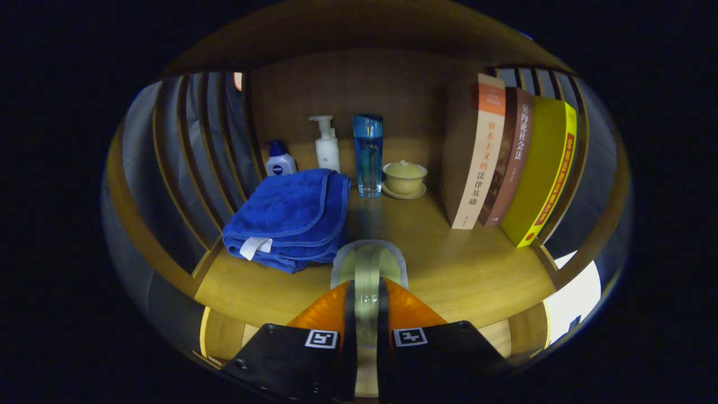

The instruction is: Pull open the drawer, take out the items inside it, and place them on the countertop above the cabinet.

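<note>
The gripper (367,292) holds a thin, clear pouch (368,264) with something pale yellow-green inside. Both orange fingers (328,311) press on its lower part, one on each side, so the gripper is clenched on it. The pouch stands up between the fingers and its rounded top pokes out just ahead of them. It looks smooth and a bit shiny (what is inside is too blurry to tell).

The pouch is over the front part of the wooden table (460,269), which is yellow-brown and smooth. It is hard to tell if the pouch touches the wood.

Just beside the pouch, on the left, lies a folded blue towel (291,219). It looks soft and fluffy, with a small white tag at its front.

Beyond the fingers, near the back wall, stand some small things in a row: a little white bottle with a blue cap (279,160), a white pump bottle (326,145), and a tall clear blue bottle (368,156). Next to them sits a round yellow cup with a lid (404,178) on a saucer.

On the right, three books (507,157) stand upright and lean together. One is cream, one brown, one bright yellow.

Wooden slats (190,151) close in the sides.
</note>
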`<state>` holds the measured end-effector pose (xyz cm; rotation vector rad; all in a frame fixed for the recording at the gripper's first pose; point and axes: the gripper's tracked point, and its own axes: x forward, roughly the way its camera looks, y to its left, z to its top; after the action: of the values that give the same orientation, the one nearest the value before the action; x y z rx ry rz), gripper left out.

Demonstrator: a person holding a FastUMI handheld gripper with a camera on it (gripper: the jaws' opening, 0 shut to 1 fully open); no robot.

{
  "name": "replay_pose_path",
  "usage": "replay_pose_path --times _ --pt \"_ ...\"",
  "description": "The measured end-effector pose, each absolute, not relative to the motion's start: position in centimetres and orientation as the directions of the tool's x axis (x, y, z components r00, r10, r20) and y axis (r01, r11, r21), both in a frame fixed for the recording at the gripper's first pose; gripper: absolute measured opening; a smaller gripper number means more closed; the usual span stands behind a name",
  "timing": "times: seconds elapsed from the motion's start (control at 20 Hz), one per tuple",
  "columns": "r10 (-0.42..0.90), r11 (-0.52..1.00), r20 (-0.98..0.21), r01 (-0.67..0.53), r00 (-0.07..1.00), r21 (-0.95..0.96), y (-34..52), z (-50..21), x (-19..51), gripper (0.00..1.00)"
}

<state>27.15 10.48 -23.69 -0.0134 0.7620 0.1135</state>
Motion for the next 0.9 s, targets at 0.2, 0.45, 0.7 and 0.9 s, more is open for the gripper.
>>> replay_pose_path --times 0.2,0.45,0.7,0.9 --pt "0.068 0.995 -0.679 -0.102 0.731 -0.010 10.2 -23.9 28.2 0.24" --pt "0.053 0.997 -0.673 -0.073 0.738 -0.002 9.6 -24.7 28.6 0.29" --pt "0.078 0.997 -0.673 -0.061 0.735 0.048 9.7 -24.8 28.1 0.47" --pt "0.094 0.996 -0.652 -0.075 0.752 0.056 10.0 -23.7 27.9 0.88"
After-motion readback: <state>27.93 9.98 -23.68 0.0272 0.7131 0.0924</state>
